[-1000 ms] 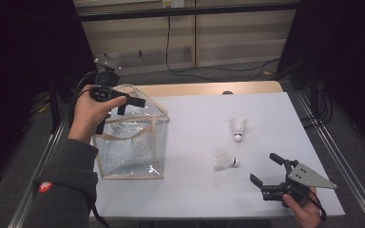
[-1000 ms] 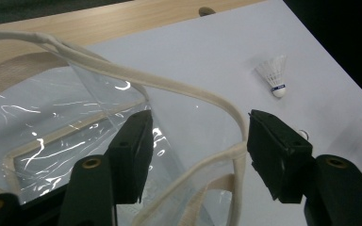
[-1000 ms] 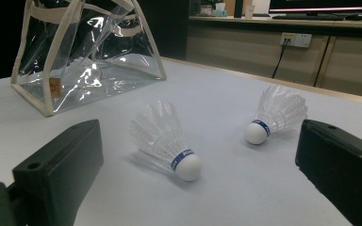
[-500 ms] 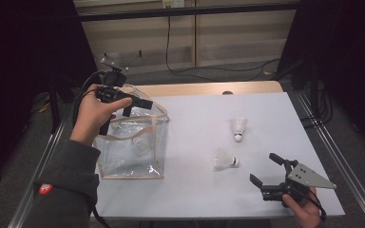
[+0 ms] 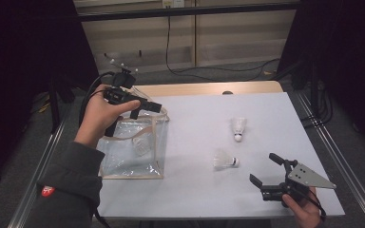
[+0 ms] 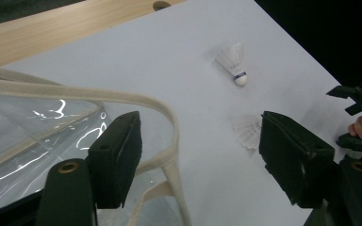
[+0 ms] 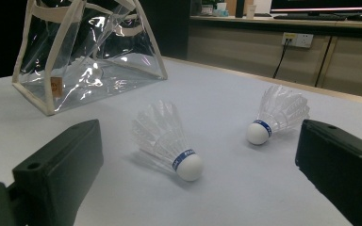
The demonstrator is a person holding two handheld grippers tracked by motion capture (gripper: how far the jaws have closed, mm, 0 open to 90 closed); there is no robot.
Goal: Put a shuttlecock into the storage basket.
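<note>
White shuttlecocks (image 7: 167,139), blue-banded cork

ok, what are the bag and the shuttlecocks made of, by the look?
Bag: clear glossy plastic film, probably PVC, going by glare and see-through walls; beige trim looks like woven fabric. Near shuttlecock and far shuttlecock: white translucent skirts, feather or nylon, unclear; smooth white rounded tips, blue band.

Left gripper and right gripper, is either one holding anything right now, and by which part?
Nothing is held. The left gripper has just been opening above the clear bag; the cream strap runs past its jaws unpinched. The right gripper is open, aimed at the nearer shuttlecock.
</note>
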